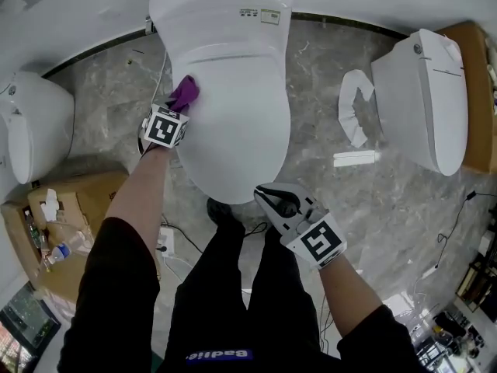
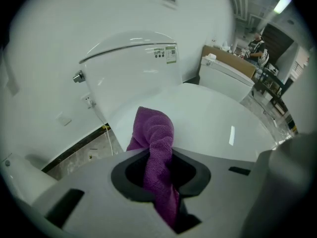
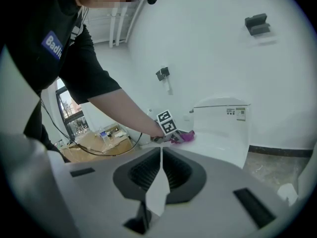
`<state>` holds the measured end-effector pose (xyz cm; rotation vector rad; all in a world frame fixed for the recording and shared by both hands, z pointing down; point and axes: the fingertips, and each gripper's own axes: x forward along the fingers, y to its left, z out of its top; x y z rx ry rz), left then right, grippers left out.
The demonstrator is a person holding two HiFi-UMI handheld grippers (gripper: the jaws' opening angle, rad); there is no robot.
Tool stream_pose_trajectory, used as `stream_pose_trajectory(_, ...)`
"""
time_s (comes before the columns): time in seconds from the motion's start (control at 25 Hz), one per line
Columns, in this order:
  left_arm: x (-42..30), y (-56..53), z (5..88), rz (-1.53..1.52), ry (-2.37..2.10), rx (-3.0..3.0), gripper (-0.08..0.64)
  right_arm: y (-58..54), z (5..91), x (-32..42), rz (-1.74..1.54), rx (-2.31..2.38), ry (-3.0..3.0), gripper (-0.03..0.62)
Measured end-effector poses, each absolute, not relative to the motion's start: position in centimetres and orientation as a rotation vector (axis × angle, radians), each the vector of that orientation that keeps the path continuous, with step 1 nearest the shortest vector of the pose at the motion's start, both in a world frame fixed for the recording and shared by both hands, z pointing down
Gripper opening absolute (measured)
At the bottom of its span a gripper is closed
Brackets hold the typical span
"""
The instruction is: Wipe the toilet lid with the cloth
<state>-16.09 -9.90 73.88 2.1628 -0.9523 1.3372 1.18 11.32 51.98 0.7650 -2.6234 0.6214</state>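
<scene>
Cloth [image 1: 185, 93] pinched in left gripper [image 1: 178, 109], at lid [image 1: 233, 123] left edge; wipe likely early, most of lid left. Right gripper [image 1: 272, 200] jaws together, empty.

Three views, one shared toilet lid [image 1: 233, 107]
Head view looks steeply down on it. The left gripper view sits close at its edge. The right gripper view faces it from farther off.

The right gripper [image 3: 161, 155] had its grey fingers [image 3: 142, 173] together, empty, at lower centre; beyond, mid-frame, the left gripper [image 3: 174, 138] held a purple terry cloth [image 3: 186, 136] against the white toilet lid [image 3: 220, 144].
</scene>
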Motion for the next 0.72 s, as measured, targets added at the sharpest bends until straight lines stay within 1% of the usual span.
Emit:
stream_pose_trajectory(0.12,-13.8,-9.9,73.7,1.333,-0.975,2.151,0.069,12.1,51.8,2.5,0.689,0.801,-2.644,0.035)
stream_pose_trajectory(0.24,-9.8,-9.3,73.6,1.362,-0.965,2.165,0.069,13.1,51.6,4.7,0.7,0.816,-2.665,0.035)
stream_pose_trajectory(0.48,0.9,-8.0,74.1,1.396,-0.925,2.21,0.069,16.1,50.7,11.8,0.755,0.886,-2.684,0.035)
stream_pose_trajectory(0.72,12.8,-4.6,74.8,1.442,-0.736,2.3,0.069,18.7,51.4,19.2,0.795,1.025,-2.628,0.035)
